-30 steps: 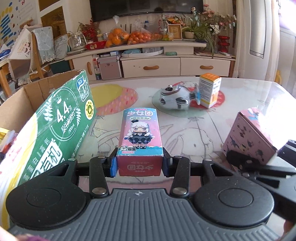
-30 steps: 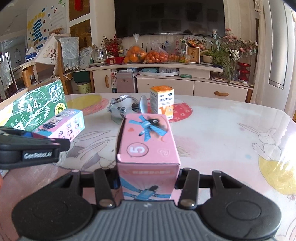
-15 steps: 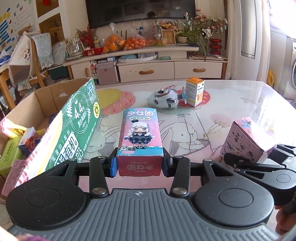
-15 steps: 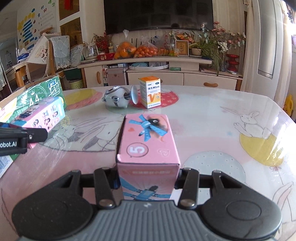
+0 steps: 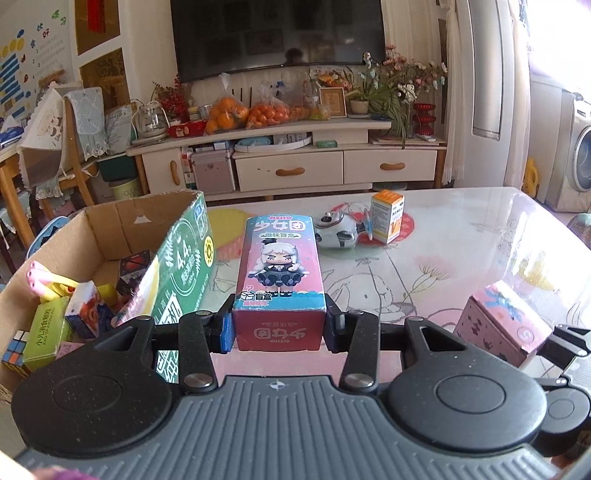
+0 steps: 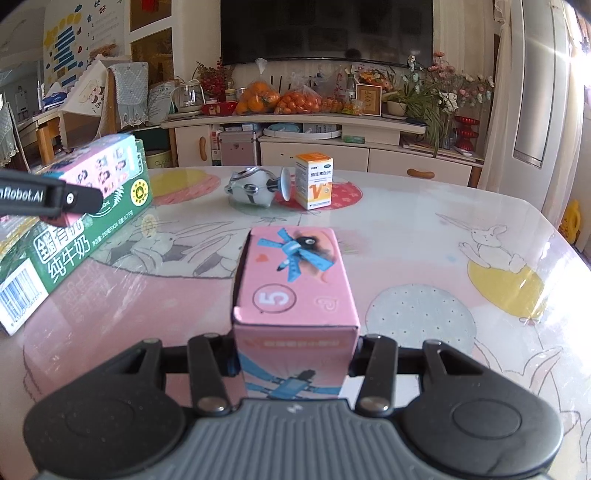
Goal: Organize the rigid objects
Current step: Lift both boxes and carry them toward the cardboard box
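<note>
A living room fills the background, with a dark television [image 5: 277, 33] on the wall and under it a long white cabinet [image 5: 295, 162] that carries bags of oranges [image 5: 247, 112] and a pot of flowers [image 5: 391, 85]. In front stands a table [image 6: 424, 266] with a glossy cloth printed with rabbits and coloured circles.

At the left edge of the table sits an open cardboard box [image 5: 99, 229] with a green printed side. It holds several small things: a puzzle cube [image 5: 13, 349], a yellow-green carton [image 5: 46, 332] and other packets that I cannot name surely.

The left gripper [image 5: 279, 328] is closed tightly on a doll box [image 5: 279, 269], pink and blue, with a cartoon girl on the top face. This box is held in the air beside the right wall of the cardboard box, above the table edge. In the right wrist view the same gripper [image 6: 70, 199] appears from the side, in front of the green wall.

The right gripper [image 6: 295, 363] is clamped on a pink box [image 6: 293, 280] with a blue ribbon picture and the number 5. It is low over the near part of the table.

Far on the table lie a silver-white toy [image 6: 253, 188] and, just beside it, a small orange-white medicine box [image 6: 314, 181], standing upright.
</note>
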A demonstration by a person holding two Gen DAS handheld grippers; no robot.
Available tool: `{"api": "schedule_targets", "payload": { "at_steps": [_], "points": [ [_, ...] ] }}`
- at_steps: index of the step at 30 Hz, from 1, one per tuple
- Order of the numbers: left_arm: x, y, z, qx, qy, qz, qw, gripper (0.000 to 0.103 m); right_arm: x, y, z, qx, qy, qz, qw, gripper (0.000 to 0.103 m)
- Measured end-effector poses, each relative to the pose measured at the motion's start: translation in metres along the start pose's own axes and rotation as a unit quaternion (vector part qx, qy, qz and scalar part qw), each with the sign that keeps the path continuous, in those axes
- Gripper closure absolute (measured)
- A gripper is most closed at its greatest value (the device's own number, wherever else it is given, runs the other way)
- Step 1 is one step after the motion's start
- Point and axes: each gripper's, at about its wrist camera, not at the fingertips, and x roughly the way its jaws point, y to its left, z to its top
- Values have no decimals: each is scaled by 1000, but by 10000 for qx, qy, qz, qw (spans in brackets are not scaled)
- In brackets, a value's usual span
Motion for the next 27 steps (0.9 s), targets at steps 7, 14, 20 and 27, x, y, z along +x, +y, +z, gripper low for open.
{"api": "schedule_targets", "payload": {
  "at_steps": [7, 14, 20, 27],
  "points": [
    [-9, 5, 6, 14, -254, 19, 9997, 50, -6, 10, -2, -102, 9, -3, 9999, 56],
    [-16, 14, 10, -126, -374, 40, 9992, 50, -11, 20, -5, -157, 19, -11, 9999, 56],
    [-26, 23, 15, -235, -515, 66, 9984, 49, -16, 28, -3, -126, -15, 58, 9999, 56],
    [-34, 38, 20, -416, -625, 120, 9971, 49, -24, 40, 6, -181, -133, 124, 9997, 56]
  ]
}}
